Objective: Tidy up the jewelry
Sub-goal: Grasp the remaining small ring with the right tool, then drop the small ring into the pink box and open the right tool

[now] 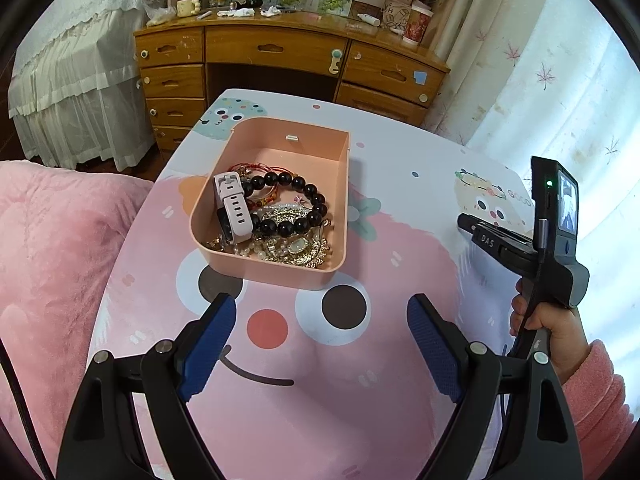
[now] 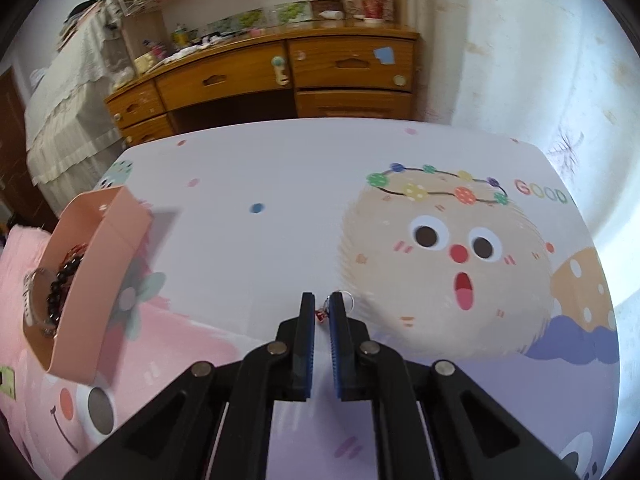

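A pink open box (image 1: pixel 344 184) stands on the cartoon-print table (image 1: pixel 400 168) and holds a black bead bracelet (image 1: pixel 296 204), a white watch (image 1: pixel 234 208), red cord bracelets and gold and pearl pieces (image 1: pixel 296 246). My left gripper (image 1: pixel 320 312) is open and empty, just in front of the box. My right gripper (image 2: pixel 323 304) is nearly closed on a small piece of jewelry with a thin silver ring (image 2: pixel 349 300) and a red bit (image 2: pixel 320 315), held above the table to the right of the box (image 2: pixel 100 264). The right gripper's body shows in the left wrist view (image 1: pixel 556 240).
A wooden desk with drawers (image 1: pixel 280 64) stands beyond the table, cluttered on top. A pink blanket (image 1: pixel 52 248) lies to the left, a white lace bed cover (image 1: pixel 68 80) behind it, and a curtain (image 1: pixel 540 80) to the right.
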### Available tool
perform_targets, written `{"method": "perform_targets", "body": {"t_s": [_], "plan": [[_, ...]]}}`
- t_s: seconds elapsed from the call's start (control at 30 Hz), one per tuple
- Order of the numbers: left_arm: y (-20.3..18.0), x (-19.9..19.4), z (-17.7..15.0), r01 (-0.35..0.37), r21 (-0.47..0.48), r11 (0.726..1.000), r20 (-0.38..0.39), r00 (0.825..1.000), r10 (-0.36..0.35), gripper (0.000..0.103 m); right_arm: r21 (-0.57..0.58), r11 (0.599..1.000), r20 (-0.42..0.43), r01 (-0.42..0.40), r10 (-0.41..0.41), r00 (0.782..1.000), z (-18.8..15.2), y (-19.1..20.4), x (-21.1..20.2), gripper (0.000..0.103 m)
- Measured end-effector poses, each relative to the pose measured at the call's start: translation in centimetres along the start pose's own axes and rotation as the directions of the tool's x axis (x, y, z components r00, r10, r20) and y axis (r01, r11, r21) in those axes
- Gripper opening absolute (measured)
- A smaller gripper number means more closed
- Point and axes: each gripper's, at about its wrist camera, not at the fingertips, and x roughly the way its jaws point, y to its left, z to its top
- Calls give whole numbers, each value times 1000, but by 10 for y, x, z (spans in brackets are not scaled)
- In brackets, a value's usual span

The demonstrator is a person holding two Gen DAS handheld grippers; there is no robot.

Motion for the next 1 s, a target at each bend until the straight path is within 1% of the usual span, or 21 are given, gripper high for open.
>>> {"method": "perform_targets", "body": {"t_s": [0.1,0.17,0.33,0.4,0.5,0.57,0.67,0.73,0.83,0.87,0.9,0.93,0.97,1.0], "plan": [[0,-5,-3,-12,-10,1000,9,1000,12,86,-38,999,-8,-2,1,1000,-1,9,1,6],[1,-9,-6,-23,-22,999,16,1000,23,86,-47,998,-12,-31,30,999,-1,13,0,6],[7,-12,-16,-43,-62,997,17,999,44,86,-97,986,30,-133,136,990,4,31,-19,6],[11,-13,-22,-49,-76,996,11,999,50,86,-119,975,57,-188,196,979,6,43,-29,6],[15,-12,-29,-55,-88,995,-5,998,55,86,-152,944,94,-292,308,947,10,66,-45,6],[18,-12,-33,-55,-91,994,-9,998,54,86,-198,912,116,-358,385,916,11,86,-57,6],[27,-17,-40,-68,-101,993,-4,998,68,86,-260,872,130,-415,458,880,6,112,-68,6],[37,-23,-47,-80,-111,991,2,997,81,86,-304,853,131,-424,478,868,1,130,-73,7],[50,-31,-48,-84,-109,990,-19,996,82,86,-344,853,140,-393,461,877,-6,153,-81,7],[52,-36,-48,-89,-103,991,-18,996,88,86,-340,858,135,-385,450,883,-6,159,-82,10],[56,-46,-46,-98,-93,991,-5,995,98,86,-327,865,113,-381,436,893,-5,163,-80,22],[60,-56,-44,-104,-84,991,11,994,105,86,-310,873,86,-376,420,904,-4,166,-78,29],[62,-65,-42,-107,-77,991,22,994,109,86,-296,879,67,-374,410,909,-5,167,-79,39],[65,-74,-40,-109,-69,992,28,993,111,86,-282,886,47,-368,396,917,-5,169,-82,43]]}}
